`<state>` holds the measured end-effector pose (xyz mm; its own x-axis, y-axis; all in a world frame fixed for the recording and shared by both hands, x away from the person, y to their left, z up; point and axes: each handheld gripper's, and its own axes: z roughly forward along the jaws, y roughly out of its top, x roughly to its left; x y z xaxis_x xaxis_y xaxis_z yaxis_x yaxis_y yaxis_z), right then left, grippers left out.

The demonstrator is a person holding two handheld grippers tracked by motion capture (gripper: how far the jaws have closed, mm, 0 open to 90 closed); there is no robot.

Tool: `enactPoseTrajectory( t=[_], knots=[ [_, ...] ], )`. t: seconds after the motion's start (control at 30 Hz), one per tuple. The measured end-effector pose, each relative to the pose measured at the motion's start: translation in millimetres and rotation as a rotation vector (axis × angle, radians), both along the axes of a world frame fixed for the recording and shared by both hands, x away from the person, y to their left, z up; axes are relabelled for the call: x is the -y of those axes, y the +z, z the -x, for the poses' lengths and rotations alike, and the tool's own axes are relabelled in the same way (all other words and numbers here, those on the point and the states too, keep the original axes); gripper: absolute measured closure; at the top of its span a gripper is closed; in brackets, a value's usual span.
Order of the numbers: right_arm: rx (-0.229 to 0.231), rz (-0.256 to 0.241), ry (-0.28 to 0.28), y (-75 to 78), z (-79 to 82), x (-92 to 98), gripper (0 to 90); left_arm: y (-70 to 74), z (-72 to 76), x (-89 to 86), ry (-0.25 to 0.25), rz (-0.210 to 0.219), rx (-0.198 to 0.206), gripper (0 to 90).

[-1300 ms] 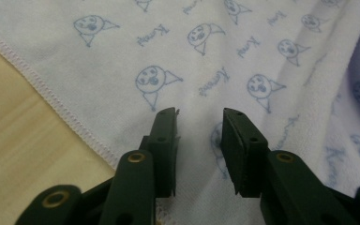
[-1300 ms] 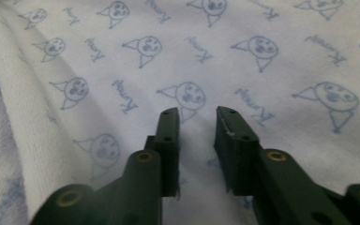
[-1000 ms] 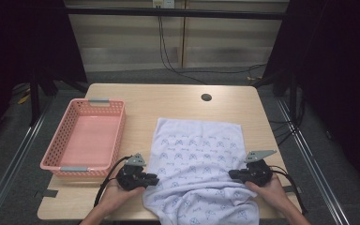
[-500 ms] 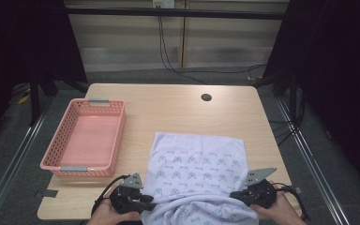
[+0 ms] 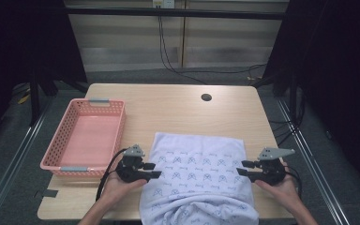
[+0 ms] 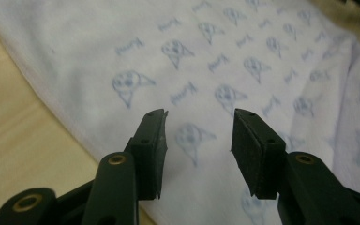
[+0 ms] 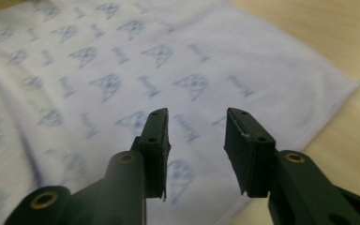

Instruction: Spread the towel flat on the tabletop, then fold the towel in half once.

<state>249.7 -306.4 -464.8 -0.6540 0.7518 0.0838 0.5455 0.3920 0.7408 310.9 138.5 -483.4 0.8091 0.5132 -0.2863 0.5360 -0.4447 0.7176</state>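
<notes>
While spread flat on the near half of the table (image 5: 178, 101): towel (image 5: 199, 173), white with a pale blue printed pattern, near end spilling over the table's front edge toward the person. Far edge straight, roughly level with the middle of the tabletop.

Left gripper (image 5: 153, 169) at the towel's left edge, held in the left hand (image 5: 122, 185), jaws pointing right onto the cloth. Seen from the left gripper view (image 6: 198, 140): jaws parted by a clear gap, nothing between the pads, printed cloth visible through the gap, hem and bare wood off to the left.

Right gripper (image 5: 242, 168) at the towel's right edge, held in the right hand (image 5: 281, 187), jaws pointing left onto the cloth. Seen from the right gripper view (image 7: 196, 140): jaws likewise parted, gripping nothing, towel beneath and its hem running off to the right, bare wood beyond.

Whether either gripper's jaw tips touch the cloth: cannot tell.

Pink basket (image 5: 61, 150) on the left side of the table, just beside the left gripper, apart from the towel. Small dark round hole (image 5: 206, 97) in the tabletop near the far edge, well beyond the towel.
</notes>
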Motion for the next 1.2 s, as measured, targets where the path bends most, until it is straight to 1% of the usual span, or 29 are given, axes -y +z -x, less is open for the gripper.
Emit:
enactPoseTrajectory(
  t=[0.03, 0.07, 0.1, 0.13, 0.2, 0.23, 0.27, 0.3, 0.33, 0.37, 0.4, 0.43, 0.47, 0.5, 0.53, 0.57, 0.6, 0.67, 0.73, 0.77, 0.8, 0.83, 0.9, 0.93, 0.97, 1.0, 1.07, 1.13, 1.2],
  knots=[
    [0.007, 0.008, 0.001, -0.1, -7.6, 0.9, 58.5, -1.3, -4.4, 0.8, 0.025, 0.006, 0.007, 56.1],
    [0.011, 0.026, -0.011, 0.2, -14.6, 1.7, 57.8, -2.1, -8.7, 1.1, 0.036, 0.008, 0.003, 56.3],
    [0.013, 0.035, -0.017, 0.3, -22.2, 3.3, 57.5, -1.5, -12.2, 2.2, 0.042, -0.005, 0.005, 56.2],
    [0.012, 0.037, -0.030, 0.3, -29.8, 5.0, 56.9, 0.1, -14.9, 2.9, 0.050, -0.012, 0.018, 56.2],
    [0.015, 0.052, -0.058, -1.9, -45.7, 8.6, 55.7, 1.8, -22.2, 2.5, 0.065, 0.015, 0.023, 55.8],
    [0.005, 0.050, -0.073, -4.2, -53.3, 9.9, 54.6, 2.2, -25.8, 3.7, 0.077, 0.005, 0.020, 55.8],
    [0.004, 0.061, -0.084, -7.2, -60.9, 10.7, 53.5, 2.7, -28.7, 5.4, 0.077, -0.011, 0.030, 55.5],
    [-0.006, 0.068, -0.089, -10.0, -67.5, 11.1, 53.2, 2.2, -31.3, 6.8, 0.078, -0.008, 0.035, 55.5],
    [-0.019, 0.068, -0.096, -13.1, -73.3, 10.9, 51.8, 1.1, -33.7, 7.7, 0.082, 0.002, 0.031, 55.4],
    [-0.018, 0.072, -0.107, -16.3, -79.4, 10.9, 50.2, 0.0, -36.2, 8.4, 0.090, -0.009, 0.027, 55.1],
    [-0.028, 0.068, -0.111, -18.9, -84.6, 11.0, 49.9, -0.8, -37.7, 9.4, 0.099, -0.020, 0.023, 54.5],
    [-0.019, 0.065, -0.115, -21.7, -89.4, 10.9, 49.3, -1.3, -38.8, 9.9, 0.095, -0.027, 0.022, 54.2],
    [-0.013, 0.065, -0.137, -24.2, -93.3, 11.6, 47.8, -1.4, -39.3, 10.5, 0.092, -0.035, 0.028, 53.9],
    [-0.026, 0.052, -0.148, -27.0, -97.0, 12.6, 47.6, -1.5, -40.0, 10.6, 0.096, -0.039, 0.029, 53.4],
    [-0.026, 0.068, -0.151, -30.3, -100.1, 13.0, 47.1, -1.8, -41.3, 11.2, 0.099, -0.035, 0.026, 52.4],
    [-0.026, 0.091, -0.166, -33.4, -101.7, 12.9, 45.1, -1.8, -42.9, 11.3, 0.097, -0.044, 0.033, 51.5],
    [-0.040, 0.084, -0.169, -36.3, -103.2, 13.4, 44.6, -2.3, -44.3, 12.5, 0.109, -0.043, 0.037, 50.8],
    [-0.033, 0.077, -0.169, -39.6, -102.9, 11.9, 45.0, -3.3, -47.6, 13.4, 0.126, -0.035, 0.048, 46.1],
    [-0.027, 0.076, -0.153, -40.3, -101.8, 8.7, 47.4, -4.5, -51.3, 14.1, 0.142, -0.034, 0.041, 43.4],
    [-0.026, 0.066, -0.138, -40.5, -100.7, 7.2, 50.2, -5.1, -52.7, 14.7, 0.152, -0.028, 0.040, 42.2],
    [-0.021, 0.055, -0.118, -41.0, -99.8, 6.1, 53.2, -5.0, -55.1, 14.3, 0.154, -0.036, 0.035, 42.2],
    [-0.021, 0.051, -0.114, -40.9, -98.9, 4.9, 57.5, -5.1, -57.0, 14.6, 0.164, -0.036, 0.033, 41.3],
    [-0.033, 0.036, -0.102, -40.2, -97.8, 3.9, 68.6, -6.2, -61.0, 15.7, 0.180, -0.027, 0.027, 40.0],
    [-0.039, 0.025, -0.101, -40.3, -97.7, 4.3, 75.3, -7.3, -63.7, 16.1, 0.179, -0.046, 0.031, 39.7],
    [-0.048, 0.015, -0.094, -40.0, -97.6, 5.0, 80.8, -9.3, -65.4, 17.0, 0.190, -0.044, 0.032, 39.5],
    [-0.040, 0.013, -0.096, -39.8, -97.3, 5.6, 83.1, -11.3, -67.3, 16.6, 0.190, -0.040, 0.031, 39.6],
    [-0.054, -0.013, -0.099, -38.8, -97.2, 8.0, 85.2, -13.8, -69.0, 16.5, 0.207, -0.049, 0.020, 40.0],
    [-0.053, -0.038, -0.104, -37.7, -97.0, 11.2, 85.8, -13.7, -68.7, 16.4, 0.210, -0.076, 0.042, 41.0],
    [-0.053, -0.048, -0.103, -36.4, -96.5, 13.0, 85.8, -11.4, -68.7, 14.4, 0.207, -0.031, 0.006, 40.2]
  ],
)
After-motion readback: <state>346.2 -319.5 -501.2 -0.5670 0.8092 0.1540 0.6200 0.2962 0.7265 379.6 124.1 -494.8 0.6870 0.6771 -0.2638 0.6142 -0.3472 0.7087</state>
